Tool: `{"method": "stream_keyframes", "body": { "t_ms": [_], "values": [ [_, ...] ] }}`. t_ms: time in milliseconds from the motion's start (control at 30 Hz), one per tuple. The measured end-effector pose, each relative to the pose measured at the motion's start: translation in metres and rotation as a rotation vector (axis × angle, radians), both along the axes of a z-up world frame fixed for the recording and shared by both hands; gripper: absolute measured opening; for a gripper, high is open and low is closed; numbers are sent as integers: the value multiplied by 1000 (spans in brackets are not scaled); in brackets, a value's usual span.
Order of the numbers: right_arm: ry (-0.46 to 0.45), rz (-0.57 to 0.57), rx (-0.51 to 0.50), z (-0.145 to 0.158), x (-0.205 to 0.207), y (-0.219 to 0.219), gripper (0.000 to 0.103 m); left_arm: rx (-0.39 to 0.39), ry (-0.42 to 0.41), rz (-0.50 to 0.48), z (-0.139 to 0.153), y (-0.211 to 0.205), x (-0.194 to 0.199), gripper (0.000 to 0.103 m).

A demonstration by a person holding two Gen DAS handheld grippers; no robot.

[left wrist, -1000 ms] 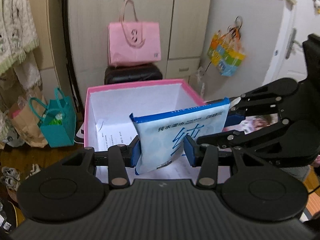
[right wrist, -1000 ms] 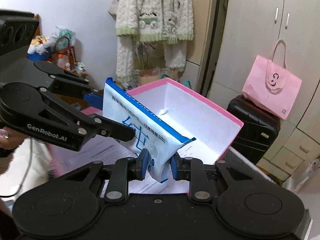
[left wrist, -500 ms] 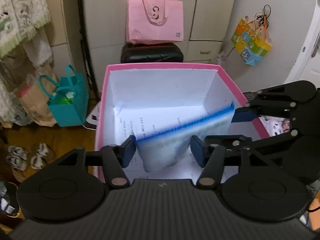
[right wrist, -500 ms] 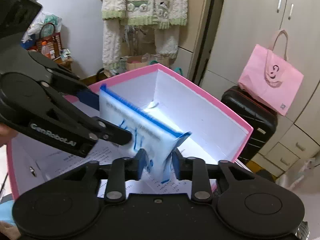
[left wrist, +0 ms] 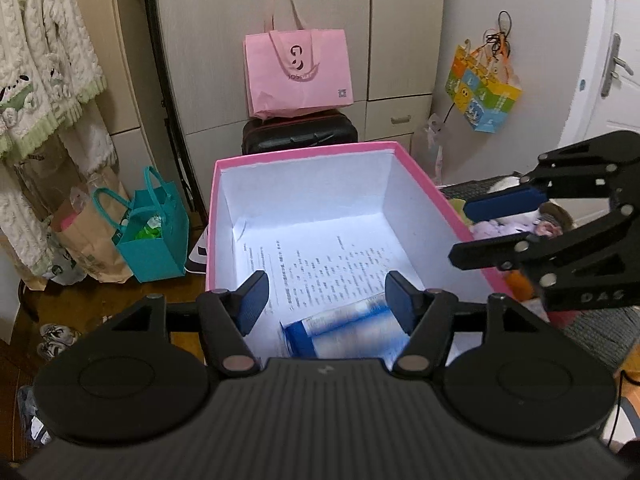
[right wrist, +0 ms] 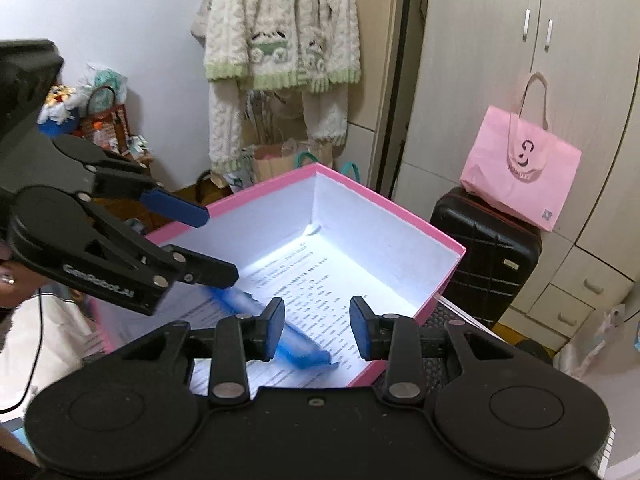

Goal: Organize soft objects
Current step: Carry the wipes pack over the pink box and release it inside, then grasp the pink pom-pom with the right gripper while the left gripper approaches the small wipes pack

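Wipes pack: released since the earlier frame, now down inside the box.

Left wrist view: left claw (left wrist: 327,296) spread wide, empty; wipes pack (left wrist: 340,334), blurred, on the printed sheet (left wrist: 320,264) lining the pink box (left wrist: 432,196).

Right wrist view: right claw (right wrist: 317,330) parted, empty; wipes pack (right wrist: 298,346) lies below its left finger, on the box (right wrist: 452,258) floor.
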State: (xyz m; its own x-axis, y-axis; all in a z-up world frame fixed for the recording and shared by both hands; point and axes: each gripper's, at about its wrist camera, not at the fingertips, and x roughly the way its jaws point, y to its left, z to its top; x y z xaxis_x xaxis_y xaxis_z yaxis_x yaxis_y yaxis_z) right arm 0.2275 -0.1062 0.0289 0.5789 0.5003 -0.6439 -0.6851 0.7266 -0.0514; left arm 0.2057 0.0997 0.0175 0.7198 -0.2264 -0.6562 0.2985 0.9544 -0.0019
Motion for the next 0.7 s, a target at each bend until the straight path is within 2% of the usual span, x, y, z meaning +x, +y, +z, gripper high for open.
{"method": "stream_keyframes", "body": {
  "t_ms": [167,567,700],
  "values": [
    [30,11,22,14,-24,-16,41,11,0,-23,10,-8,-28,65],
    [39,-16,34,33,-82,-72,44,34,-15,-104,38,-35,-86,67],
    [40,-43,33,35,-97,-93,45,39,-21,-162,44,-53,-103,67]
  ]
}}
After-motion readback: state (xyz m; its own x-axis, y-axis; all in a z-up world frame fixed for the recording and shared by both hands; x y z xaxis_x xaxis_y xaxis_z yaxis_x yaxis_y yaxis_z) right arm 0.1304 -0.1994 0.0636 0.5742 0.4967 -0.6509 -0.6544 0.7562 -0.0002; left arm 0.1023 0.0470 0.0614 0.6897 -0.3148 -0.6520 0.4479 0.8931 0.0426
